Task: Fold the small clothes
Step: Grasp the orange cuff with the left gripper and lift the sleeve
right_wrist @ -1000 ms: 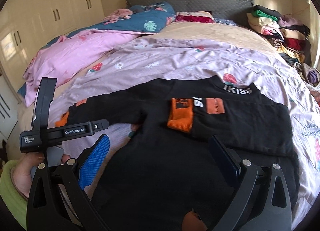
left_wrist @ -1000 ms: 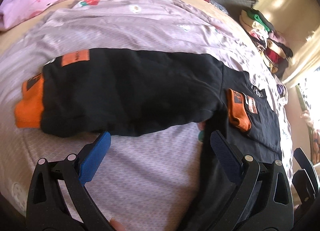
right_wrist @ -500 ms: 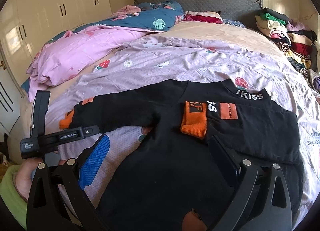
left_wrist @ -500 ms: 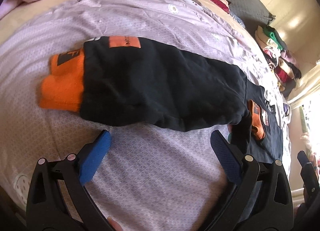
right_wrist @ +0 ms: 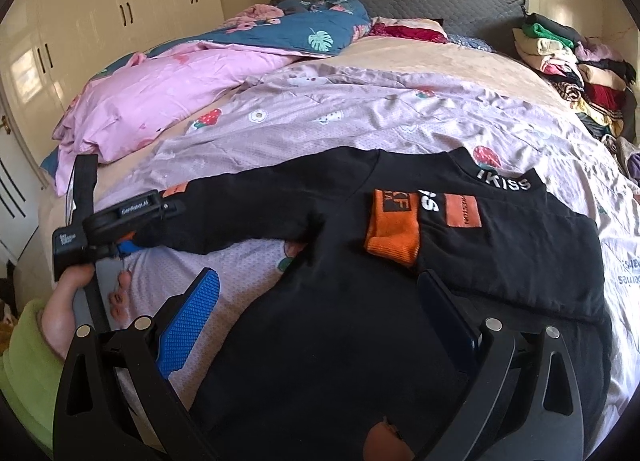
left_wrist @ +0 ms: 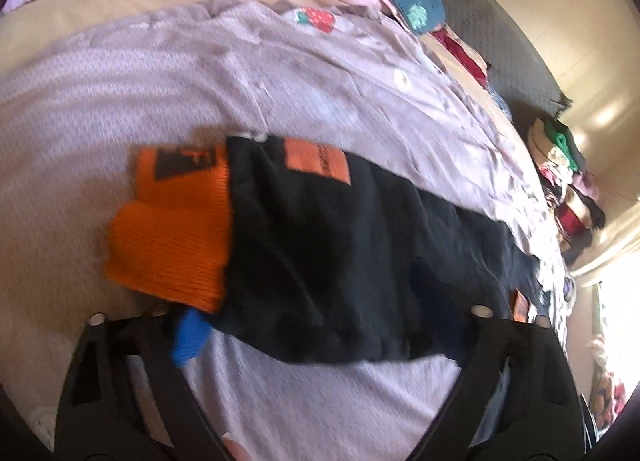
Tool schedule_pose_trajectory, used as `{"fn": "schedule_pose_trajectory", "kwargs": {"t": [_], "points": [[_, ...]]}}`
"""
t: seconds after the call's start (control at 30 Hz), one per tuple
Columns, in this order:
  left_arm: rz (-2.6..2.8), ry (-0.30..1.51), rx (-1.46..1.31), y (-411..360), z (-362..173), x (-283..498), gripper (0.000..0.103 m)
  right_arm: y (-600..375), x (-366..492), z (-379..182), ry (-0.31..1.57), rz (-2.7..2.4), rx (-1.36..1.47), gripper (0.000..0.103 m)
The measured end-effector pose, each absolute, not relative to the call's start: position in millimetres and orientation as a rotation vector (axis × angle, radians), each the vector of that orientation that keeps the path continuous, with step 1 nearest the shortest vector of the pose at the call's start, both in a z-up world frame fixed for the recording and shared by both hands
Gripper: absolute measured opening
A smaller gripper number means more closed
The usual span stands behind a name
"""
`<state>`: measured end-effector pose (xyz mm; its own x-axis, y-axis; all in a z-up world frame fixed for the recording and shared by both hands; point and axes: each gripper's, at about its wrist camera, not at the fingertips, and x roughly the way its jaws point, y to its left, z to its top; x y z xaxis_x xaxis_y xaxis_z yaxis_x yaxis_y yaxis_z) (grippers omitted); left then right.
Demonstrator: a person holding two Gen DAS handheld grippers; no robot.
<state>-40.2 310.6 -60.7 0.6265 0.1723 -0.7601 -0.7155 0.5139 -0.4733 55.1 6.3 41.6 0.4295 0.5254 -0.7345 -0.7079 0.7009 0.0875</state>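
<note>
A small black sweatshirt (right_wrist: 360, 321) with orange cuffs lies flat on the bed. Its one sleeve is folded across the chest, orange cuff (right_wrist: 394, 229) near the collar. The other sleeve (left_wrist: 340, 253) stretches out sideways, ending in an orange cuff (left_wrist: 172, 237). My left gripper (left_wrist: 316, 337) is open, its fingers spread to either side of this sleeve's near edge by the cuff; it also shows in the right wrist view (right_wrist: 124, 249). My right gripper (right_wrist: 316, 317) is open and empty above the sweatshirt's lower body.
A lilac patterned sheet (right_wrist: 360, 113) covers the bed. A pink duvet (right_wrist: 160, 89) and a blue quilt (right_wrist: 312, 29) lie at the far left. A stack of folded clothes (right_wrist: 568, 65) stands at the far right. White wardrobes (right_wrist: 100, 21) line the left wall.
My left gripper has moved forward along the outstretched sleeve to its orange cuff end, and its fingers now straddle the sleeve edge. The right gripper has shifted only slightly.
</note>
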Motion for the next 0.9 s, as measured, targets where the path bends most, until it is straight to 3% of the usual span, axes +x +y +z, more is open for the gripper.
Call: {"fn": "schedule_pose_trajectory", "kwargs": {"t": [0.03, 0.1, 0.17, 0.4, 0.9], "points": [[0.607, 0.711, -0.865, 312.8, -59.8, -40.2, 0.063, 4.9, 55.2, 40.1, 0.820, 0.774, -0.253, 0.098], [0.618, 0.704, -0.865, 318.3, -57.3, -42.1, 0.039, 2.9, 55.5, 38.4, 0.823, 0.768, -0.252, 0.098], [0.605, 0.674, -0.865, 322.2, -51.0, -46.5, 0.024, 0.8, 56.5, 37.4, 0.827, 0.764, -0.245, 0.098], [0.562, 0.603, -0.797, 317.2, -17.2, -46.7, 0.013, -5.8, 57.4, 40.7, 0.819, 0.758, -0.228, 0.098], [0.411, 0.494, -0.701, 265.4, 50.1, -6.9, 0.011, -62.3, 72.0, 58.2, 0.796, 0.660, -0.088, 0.098]]}}
